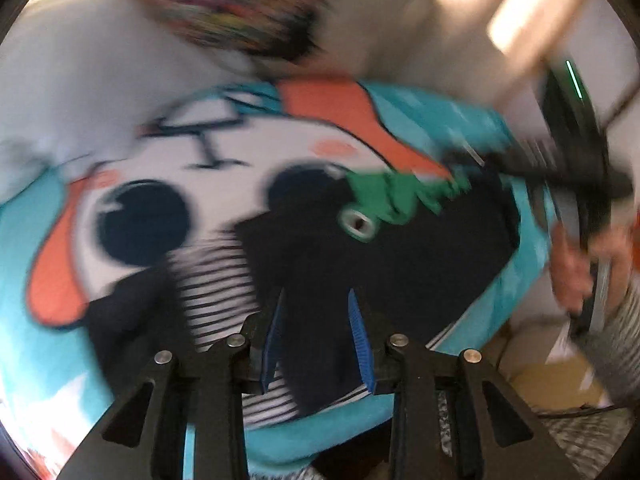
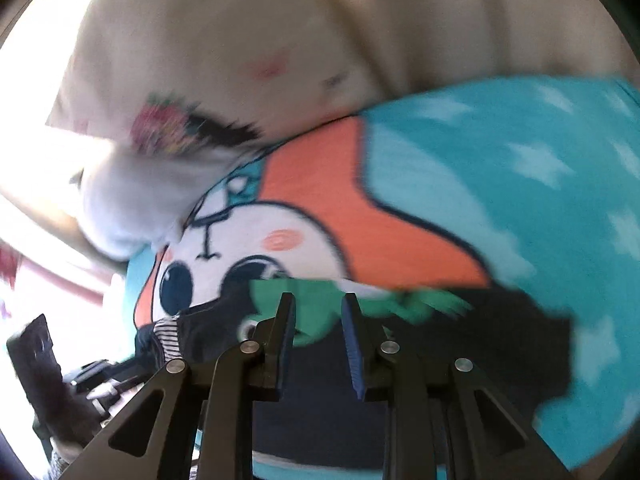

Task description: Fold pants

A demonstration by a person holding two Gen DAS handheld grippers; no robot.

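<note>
Navy fabric is the main thing here: the dark pants (image 1: pixel 392 248) lie on a turquoise blanket (image 1: pixel 24 280) printed with a big cartoon face, all white with round black eyes and orange ears. Everything's motion-blurred, so fine detail is a wash.

Left wrist view: the left gripper (image 1: pixel 318 300) has its blue-padded fingers (image 1: pixel 362 344) spread a moderate way apart, with nothing pinched between them, and the navy cloth shows through the gap. The pants look bunched rather than flat, with a green patch (image 1: pixel 396 196) and a pale round eye-like bit at their upper edge. A black-and-white striped garment (image 1: pixel 212 292) peeks out from under the pants on the left side. Over on the right you can see the right gripper (image 1: pixel 576 168) as a dark blur with a green light strip, and the person's hand (image 1: pixel 576 268) gripping its handle. I can't tell from this view how its fingers stand. A white pillow (image 1: pixel 100 60) with a colourful print sits beyond the blanket.

Right wrist view: the right gripper (image 2: pixel 318 300) is also parted, a middling gap, holding nothing. Its tips hover right at the green patch (image 2: pixel 320 312) on the pants (image 2: pixel 500 340), which run off to the right across the blanket (image 2: pixel 500 152). The striped garment (image 2: pixel 168 336) is a small sliver at the left, just beside the dark fabric. The pillow (image 2: pixel 140 184) overlaps the blanket's far-left edge.
</note>
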